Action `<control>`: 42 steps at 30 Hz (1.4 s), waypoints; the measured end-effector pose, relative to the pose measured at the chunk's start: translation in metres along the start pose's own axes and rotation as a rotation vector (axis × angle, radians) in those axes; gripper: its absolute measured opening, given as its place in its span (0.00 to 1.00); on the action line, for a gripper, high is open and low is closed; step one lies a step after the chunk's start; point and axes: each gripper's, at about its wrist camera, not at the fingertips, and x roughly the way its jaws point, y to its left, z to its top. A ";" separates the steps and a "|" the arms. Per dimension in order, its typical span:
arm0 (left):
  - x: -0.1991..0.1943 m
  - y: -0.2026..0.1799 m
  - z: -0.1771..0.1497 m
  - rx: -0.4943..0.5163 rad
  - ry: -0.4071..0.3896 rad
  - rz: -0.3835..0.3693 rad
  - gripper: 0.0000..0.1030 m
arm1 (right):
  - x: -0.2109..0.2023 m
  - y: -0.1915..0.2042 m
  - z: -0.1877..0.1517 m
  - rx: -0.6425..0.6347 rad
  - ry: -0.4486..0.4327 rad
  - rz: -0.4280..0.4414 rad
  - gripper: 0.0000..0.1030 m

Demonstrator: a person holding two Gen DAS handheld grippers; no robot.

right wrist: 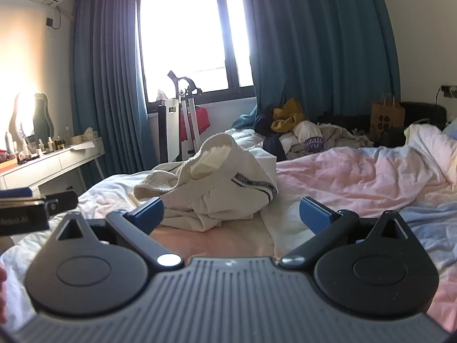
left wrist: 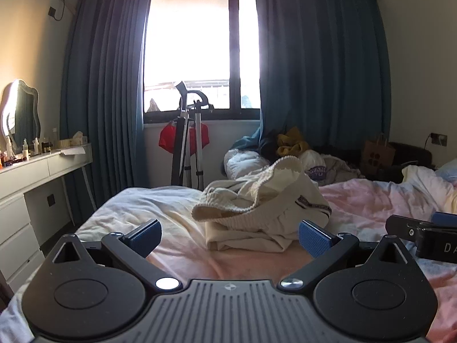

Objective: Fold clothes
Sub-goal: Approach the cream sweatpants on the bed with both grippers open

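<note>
The cream sweatshirt (left wrist: 257, 208) lies in a crumpled heap on the bed (left wrist: 177, 243), its ribbed knit hem turned up at the top and a dark striped band running across its lower right side; we see it resting on the pink and white sheet, near the foot of the mattress. Our left gripper (left wrist: 230, 235) hovers just short of it with the jaws spread wide and nothing between the blue pads (left wrist: 312, 237); our right gripper (right wrist: 232, 213) sits likewise, fully parted and empty, its left pad close to the garment's edge (touching or not, we cannot tell). Each gripper shows at the edge of the other's view, so the two are side by side. Beyond the sweatshirt a pile of clothes (right wrist: 300, 134) is heaped at the far side of the bed, with a brown paper bag (right wrist: 387, 115) to its right; behind stand a folded metal stand (left wrist: 187, 148), blue curtains (left wrist: 320, 71) framing a bright window (left wrist: 200, 48), and a white dressing table (left wrist: 42, 168) with a mirror (left wrist: 21, 108) at left.
</note>
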 end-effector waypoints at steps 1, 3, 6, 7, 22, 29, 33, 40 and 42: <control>0.000 0.000 0.000 -0.003 -0.002 -0.002 1.00 | 0.000 0.000 0.000 0.005 0.001 0.000 1.00; -0.001 0.000 0.001 -0.005 -0.007 -0.004 1.00 | 0.001 -0.001 -0.001 0.015 0.002 0.001 1.00; -0.001 -0.001 -0.003 -0.009 0.001 -0.006 1.00 | 0.002 -0.002 -0.002 0.030 0.004 0.002 1.00; -0.001 -0.004 -0.005 -0.011 0.000 -0.011 1.00 | 0.003 -0.002 -0.003 0.034 0.005 0.002 1.00; 0.002 0.001 -0.014 -0.019 -0.003 -0.031 1.00 | 0.005 -0.007 0.002 0.064 0.023 0.029 1.00; 0.003 0.005 -0.010 -0.060 0.008 -0.043 1.00 | 0.006 -0.006 0.001 0.050 0.016 0.032 1.00; 0.004 0.005 -0.009 -0.075 0.016 -0.045 1.00 | 0.005 -0.006 0.000 0.057 0.018 0.049 1.00; 0.006 0.000 -0.013 -0.040 0.024 -0.029 1.00 | 0.005 -0.003 -0.001 0.046 0.006 0.050 1.00; 0.006 0.000 -0.014 -0.039 0.024 -0.030 1.00 | 0.005 -0.004 -0.001 0.048 -0.001 0.047 1.00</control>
